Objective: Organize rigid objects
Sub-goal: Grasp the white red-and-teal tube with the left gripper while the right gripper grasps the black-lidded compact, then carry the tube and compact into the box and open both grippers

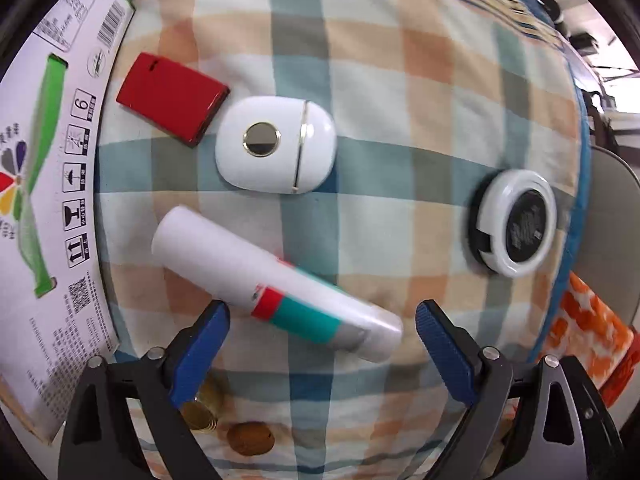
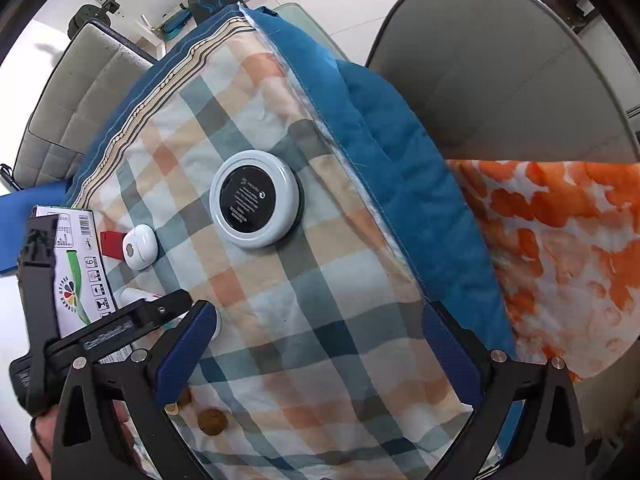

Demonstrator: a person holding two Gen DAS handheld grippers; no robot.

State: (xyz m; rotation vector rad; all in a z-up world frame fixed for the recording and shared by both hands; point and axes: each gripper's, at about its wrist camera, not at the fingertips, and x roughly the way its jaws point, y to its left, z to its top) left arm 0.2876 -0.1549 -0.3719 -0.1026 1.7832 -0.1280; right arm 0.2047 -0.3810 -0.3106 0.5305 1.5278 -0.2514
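A white tube with red and teal bands [image 1: 276, 284] lies on the checked cloth, its lower end between my left gripper's open blue fingertips [image 1: 322, 322]. Beyond it lie a white oval case [image 1: 276, 144] and a red flat box [image 1: 172, 98]. A round white case with a black lid [image 1: 514, 226] lies to the right; it also shows in the right wrist view [image 2: 254, 204]. My right gripper [image 2: 316, 328] is open and empty, hovering over the cloth nearer than the round case. The left gripper body [image 2: 108, 332] hides most of the tube in the right wrist view.
A white printed cardboard box [image 1: 52, 184] stands along the left edge of the cloth. Coins [image 1: 250, 438] lie near the front. A blue quilt edge [image 2: 400, 168], an orange patterned cloth [image 2: 560, 248] and a grey chair [image 2: 500, 68] are on the right.
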